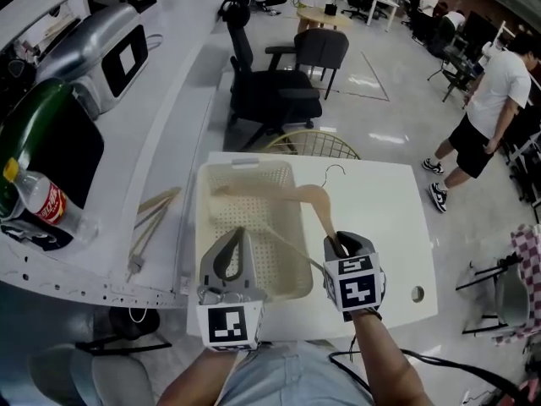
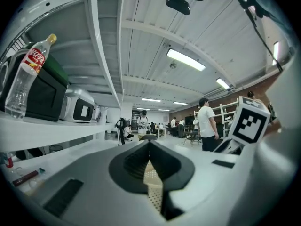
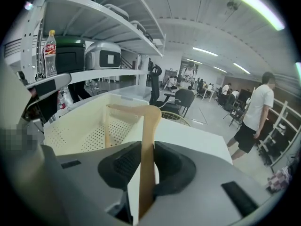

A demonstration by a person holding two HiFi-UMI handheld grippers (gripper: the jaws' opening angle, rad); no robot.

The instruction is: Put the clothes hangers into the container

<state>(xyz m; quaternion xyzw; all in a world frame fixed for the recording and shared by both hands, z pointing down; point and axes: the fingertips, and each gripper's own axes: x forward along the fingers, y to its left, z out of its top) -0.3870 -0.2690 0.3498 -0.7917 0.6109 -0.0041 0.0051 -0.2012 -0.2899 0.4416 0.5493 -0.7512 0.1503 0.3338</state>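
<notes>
Now, curved wood hanger (image 1: 311, 196), wire hook (image 1: 336, 169), perforated cream plastic basket (image 1: 201, 220)

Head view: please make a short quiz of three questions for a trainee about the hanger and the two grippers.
1. True or false: the right gripper is shut on the wooden hanger.
2. The left gripper holds: A) a towel, B) nothing, C) a second hanger.
3. Fill in: the basket stands on the white ____.
Key: 1 true; 2 B; 3 table.
</notes>
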